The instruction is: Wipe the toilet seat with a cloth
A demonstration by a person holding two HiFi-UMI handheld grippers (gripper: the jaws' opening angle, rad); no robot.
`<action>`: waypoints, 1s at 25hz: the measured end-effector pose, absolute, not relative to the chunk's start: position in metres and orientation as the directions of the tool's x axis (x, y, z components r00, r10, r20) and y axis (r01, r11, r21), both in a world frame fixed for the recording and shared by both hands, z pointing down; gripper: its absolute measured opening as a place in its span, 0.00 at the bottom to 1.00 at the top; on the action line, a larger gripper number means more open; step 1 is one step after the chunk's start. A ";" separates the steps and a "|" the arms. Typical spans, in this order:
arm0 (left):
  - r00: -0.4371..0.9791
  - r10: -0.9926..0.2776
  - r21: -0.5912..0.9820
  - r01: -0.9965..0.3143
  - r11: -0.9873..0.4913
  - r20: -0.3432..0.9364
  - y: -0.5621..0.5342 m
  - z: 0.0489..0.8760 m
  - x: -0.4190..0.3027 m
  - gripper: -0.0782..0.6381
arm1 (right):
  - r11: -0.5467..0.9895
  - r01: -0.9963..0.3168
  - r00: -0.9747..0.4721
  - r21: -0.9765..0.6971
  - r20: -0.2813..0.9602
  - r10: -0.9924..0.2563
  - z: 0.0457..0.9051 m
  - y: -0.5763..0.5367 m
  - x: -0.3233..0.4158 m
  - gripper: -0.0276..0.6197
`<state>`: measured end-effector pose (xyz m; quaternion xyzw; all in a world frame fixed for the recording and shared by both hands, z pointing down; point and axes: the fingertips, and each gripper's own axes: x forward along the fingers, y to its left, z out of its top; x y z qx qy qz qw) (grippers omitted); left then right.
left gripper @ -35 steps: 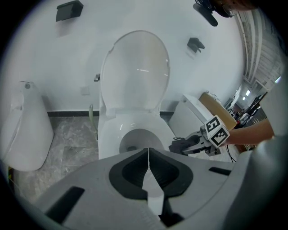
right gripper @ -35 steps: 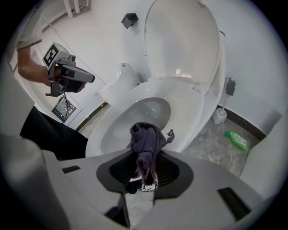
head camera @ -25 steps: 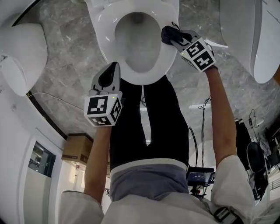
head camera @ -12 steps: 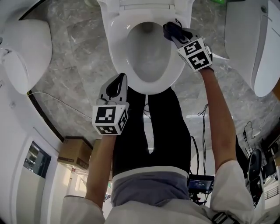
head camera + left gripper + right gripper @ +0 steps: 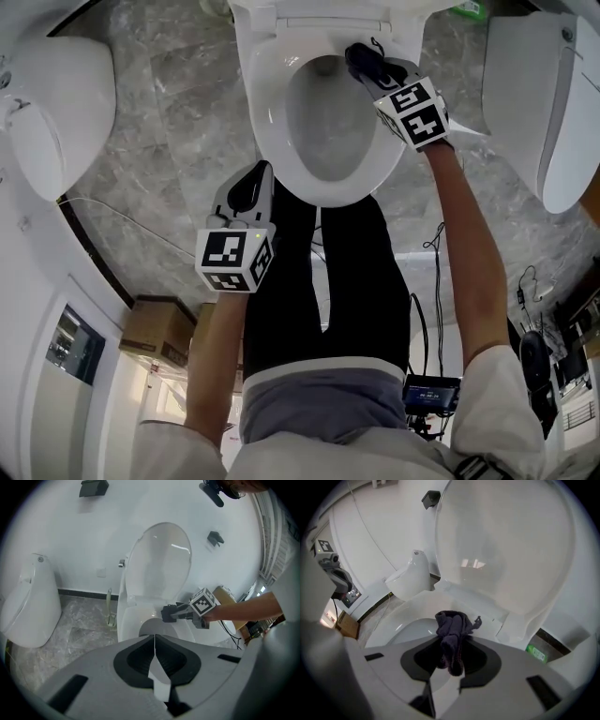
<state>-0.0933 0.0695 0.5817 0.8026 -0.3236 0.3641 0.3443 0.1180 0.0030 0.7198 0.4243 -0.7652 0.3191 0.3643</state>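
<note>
Head view, toilet seat: down on the bowl, white, and we're standing right at its front edge, our dark trousers just below it.
Head view, right gripper: out over the seat's far right side, claw clamped on the cloth, a dark bundle pressed to the seat near the hinge.
Head view, left gripper: just beside the seat's front left edge, above the marble floor; whether it touches the seat we can't tell.
Head view, bowl: we look straight in at plain white walls, with the cloth at the rim rather than inside.
Head view, cardboard box: lower left, beside our left arm; what's in it we can't make out.
Left gripper view, jaws: together, tip to tip, nothing between them.
Left gripper view, lid: up against the white wall, and the right gripper reaches in from the right with the cloth on the seat.
Left gripper view, white fixture: on the floor, well left of the toilet.
Right gripper view, cloth: dark purple, bunched, caught between the two jaws and spilling forward onto the seat's back edge.
Right gripper view, green packet: on the floor beside the toilet's base, at right.
</note>
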 end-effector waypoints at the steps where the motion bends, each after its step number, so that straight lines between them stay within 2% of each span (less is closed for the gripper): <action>1: 0.530 -0.270 0.319 -0.767 -0.556 0.804 0.067 0.579 -0.094 0.13 | 0.418 -0.889 -0.376 -0.190 0.822 -0.427 0.714 0.002 0.117 0.20; 7: 0.578 -0.278 0.344 -0.737 -0.582 0.768 0.053 0.551 -0.093 0.13 | 0.350 -0.909 -0.381 -0.225 0.786 -0.487 0.669 0.003 0.107 0.20; 13: 0.641 -0.239 0.433 -0.703 -0.564 0.729 0.059 0.510 -0.085 0.13 | 0.354 -0.910 -0.383 -0.216 0.765 -0.519 0.609 0.013 0.094 0.19; 18: 0.672 -0.226 0.447 -0.668 -0.595 0.705 0.063 0.469 -0.074 0.13 | 0.392 -0.900 -0.390 -0.188 0.750 -0.535 0.546 0.020 0.083 0.19; 25: 0.774 -0.233 0.508 -0.579 -0.637 0.589 0.053 0.391 -0.056 0.13 | 0.421 -0.899 -0.382 -0.118 0.682 -0.624 0.450 0.030 0.073 0.19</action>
